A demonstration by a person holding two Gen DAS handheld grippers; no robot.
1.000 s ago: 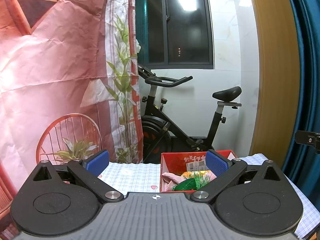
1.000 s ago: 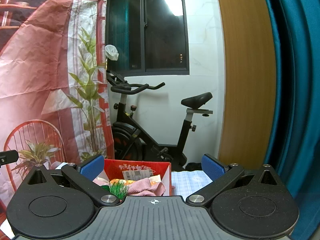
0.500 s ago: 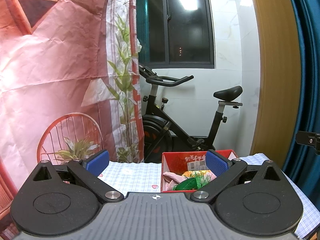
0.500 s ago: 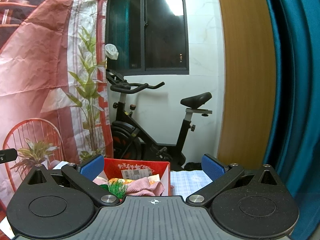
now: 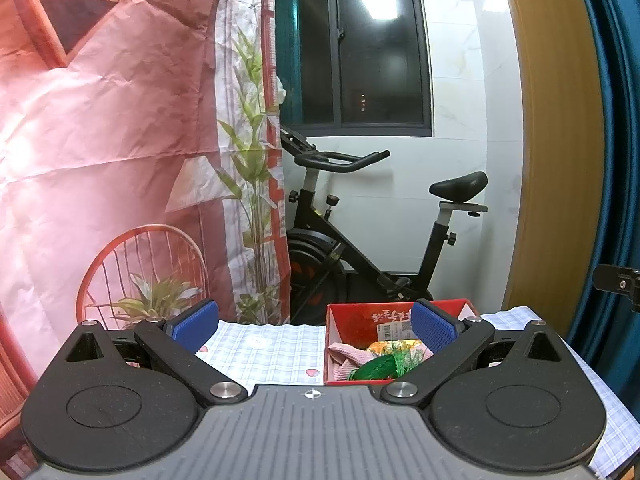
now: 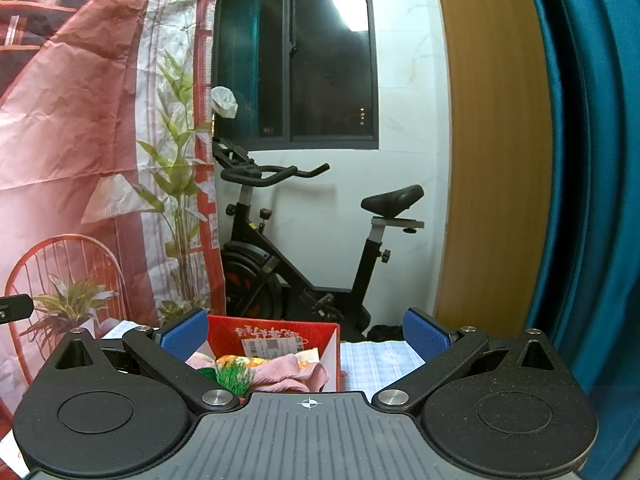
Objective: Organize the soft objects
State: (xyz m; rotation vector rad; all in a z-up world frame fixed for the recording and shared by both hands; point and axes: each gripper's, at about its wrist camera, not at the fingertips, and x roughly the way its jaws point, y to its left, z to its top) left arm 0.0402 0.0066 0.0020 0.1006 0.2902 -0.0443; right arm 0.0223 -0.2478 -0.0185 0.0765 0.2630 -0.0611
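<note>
A red box (image 5: 360,314) (image 6: 276,330) stands on the checked tablecloth (image 5: 272,350) (image 6: 372,356). Inside lie a pink cloth (image 5: 346,358) (image 6: 286,374), a green tufted item (image 5: 384,366) (image 6: 232,376) and an orange-yellow piece (image 5: 386,346) (image 6: 236,360). My left gripper (image 5: 314,326) is open and empty, held back from the box, which sits ahead to its right. My right gripper (image 6: 306,332) is open and empty too, with the box ahead to its left.
A black exercise bike (image 5: 360,240) (image 6: 288,248) stands beyond the table below a dark window (image 5: 376,48). A printed red backdrop (image 5: 120,140) (image 6: 80,140) hangs at left. A wooden panel (image 5: 556,160) and teal curtain (image 6: 592,160) close the right side.
Both views have shifted very slightly; the grippers stay open and the box contents are unmoved.
</note>
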